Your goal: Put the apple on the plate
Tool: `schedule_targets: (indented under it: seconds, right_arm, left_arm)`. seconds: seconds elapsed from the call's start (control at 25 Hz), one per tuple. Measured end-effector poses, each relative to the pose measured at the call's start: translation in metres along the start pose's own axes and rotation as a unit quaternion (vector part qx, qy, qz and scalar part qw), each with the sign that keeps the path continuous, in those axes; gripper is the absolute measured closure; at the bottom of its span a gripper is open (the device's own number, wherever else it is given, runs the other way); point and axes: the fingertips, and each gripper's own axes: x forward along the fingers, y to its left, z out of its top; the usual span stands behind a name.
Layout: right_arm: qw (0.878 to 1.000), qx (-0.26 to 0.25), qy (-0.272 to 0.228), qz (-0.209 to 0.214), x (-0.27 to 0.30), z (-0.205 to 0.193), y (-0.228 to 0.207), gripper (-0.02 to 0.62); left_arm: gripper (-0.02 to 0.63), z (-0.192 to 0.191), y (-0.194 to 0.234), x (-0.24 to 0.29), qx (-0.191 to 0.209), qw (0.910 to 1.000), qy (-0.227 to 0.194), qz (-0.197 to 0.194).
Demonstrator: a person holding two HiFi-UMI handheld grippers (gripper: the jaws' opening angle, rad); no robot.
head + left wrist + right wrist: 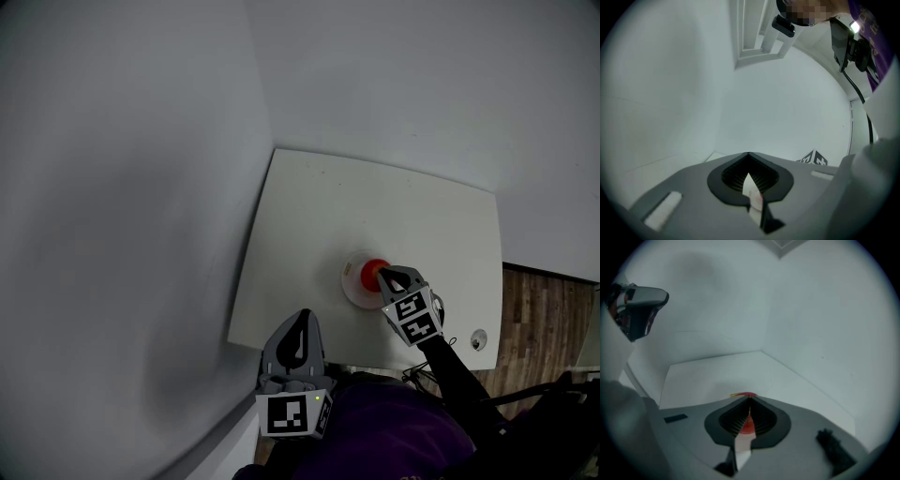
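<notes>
A red apple [373,272] lies on a small pale plate [354,284] near the front of the white table [375,202]. My right gripper [384,275] is shut, its tips right beside the apple on its near right side. In the right gripper view the jaws meet at the tip of the right gripper [749,398], and the apple [748,425] shows red through the slit behind them. My left gripper [302,317] is shut and holds nothing, at the table's front edge close to my body. The left gripper [748,153] faces only bare white wall.
White walls close in on the table's left and back. A small round white object [479,339] sits at the table's front right corner. Wooden floor [539,314] and dark cables [525,394] lie to the right.
</notes>
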Motion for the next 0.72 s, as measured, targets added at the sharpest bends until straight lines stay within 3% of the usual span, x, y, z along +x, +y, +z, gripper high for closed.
schedule_targets:
  seconds: [0.72]
  right_arm:
    - [1.000,-0.008,0.005,0.018,0.013,0.002,0.006,0.580]
  left_arm:
    - [0.600,0.001,0.002,0.006,0.000,1.0000,0.004,0.003]
